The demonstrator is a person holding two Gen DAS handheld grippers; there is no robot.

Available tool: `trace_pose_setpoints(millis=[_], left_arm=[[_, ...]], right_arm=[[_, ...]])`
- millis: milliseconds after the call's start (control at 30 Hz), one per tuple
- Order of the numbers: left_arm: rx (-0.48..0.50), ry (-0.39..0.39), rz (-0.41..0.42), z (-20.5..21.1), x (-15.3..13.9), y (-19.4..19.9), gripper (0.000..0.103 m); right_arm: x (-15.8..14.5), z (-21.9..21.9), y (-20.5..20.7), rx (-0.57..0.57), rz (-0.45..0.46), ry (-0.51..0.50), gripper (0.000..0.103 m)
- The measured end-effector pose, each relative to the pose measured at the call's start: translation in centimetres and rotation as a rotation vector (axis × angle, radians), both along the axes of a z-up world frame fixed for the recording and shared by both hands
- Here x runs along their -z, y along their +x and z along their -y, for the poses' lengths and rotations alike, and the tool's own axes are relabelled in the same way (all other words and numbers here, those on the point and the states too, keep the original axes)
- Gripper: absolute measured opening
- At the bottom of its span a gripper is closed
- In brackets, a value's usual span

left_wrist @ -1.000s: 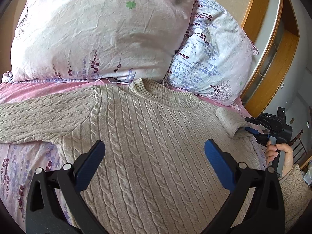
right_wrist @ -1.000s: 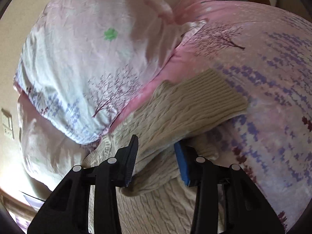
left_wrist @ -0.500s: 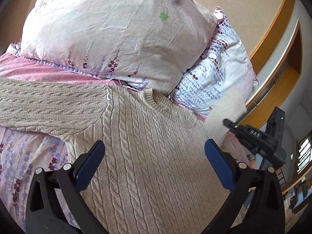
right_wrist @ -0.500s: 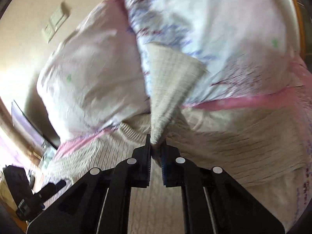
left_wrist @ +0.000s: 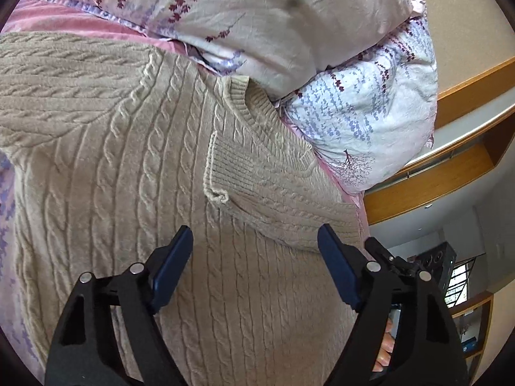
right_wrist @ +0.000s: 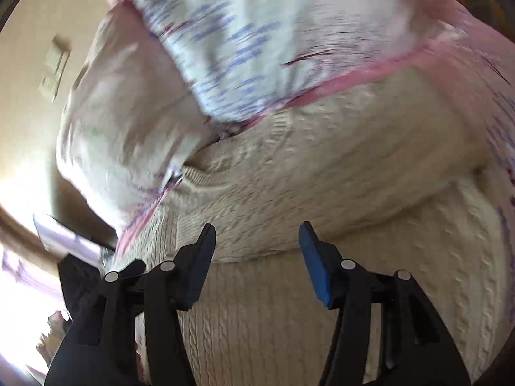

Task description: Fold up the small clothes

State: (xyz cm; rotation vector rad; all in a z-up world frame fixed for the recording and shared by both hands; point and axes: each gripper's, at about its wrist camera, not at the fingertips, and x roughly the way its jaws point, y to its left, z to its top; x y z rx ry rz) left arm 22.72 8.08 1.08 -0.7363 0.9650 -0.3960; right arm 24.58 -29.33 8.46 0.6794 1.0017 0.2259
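Sweater (left_wrist: 106,167): beige cable-knit, spread flat on the bed, neckline toward the pillows at 12 o'clock.
Folded sleeve (left_wrist: 276,173): laid across the chest, its ribbed cuff (left_wrist: 222,164) near the middle just below the collar; in the right wrist view the same sleeve (right_wrist: 354,173) lies as a band across the body at 1 o'clock from the claw.
Other sleeve (left_wrist: 58,74): stretched out flat toward 10 o'clock.
Left claw (left_wrist: 254,263): jaws apart and just been closing in; nothing between the blue pads, only the knit below them.
Right claw (right_wrist: 257,251): jaws partly apart and just been opening; nothing held, the sleeve's fold lies just beyond the tips.
Pillows (left_wrist: 289,16): two floral ones at 12 to 2 o'clock, touching the collar.
Bed sheet (left_wrist: 64,22): pink, showing above the outstretched sleeve.
Right wrist view: blurred.
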Motion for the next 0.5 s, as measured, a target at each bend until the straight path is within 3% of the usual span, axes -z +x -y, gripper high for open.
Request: trace_pose_setpoints(millis=[67,167,267,433,500], left_arm=[[-0.007,0.02,-0.026,0.7,0.4,0.7,0.074],[-0.037,0.035,-0.047,1.1,0.8,1.5,0.072],[-0.065,0.04,-0.054,1.1,0.9,2.4,0.069],[-0.093,0.07,-0.063,1.0,1.2,3.9,0.053],[-0.096,0.087,-0.069,1.0,1.3,4.6,0.042]], right_arm=[[0.7,4.7,-0.5,0.148,-0.049,0.037,0.046],[2.0,9.1,-0.6,0.278,-0.092,0.12,0.043],[3.4,10.7,-0.2,0.332,-0.114,0.179,0.041],[4.1,11.0,1.0,0.36,-0.099,0.185,0.035],[4.1,11.5,1.2,0.379,-0.078,0.175,0.029]])
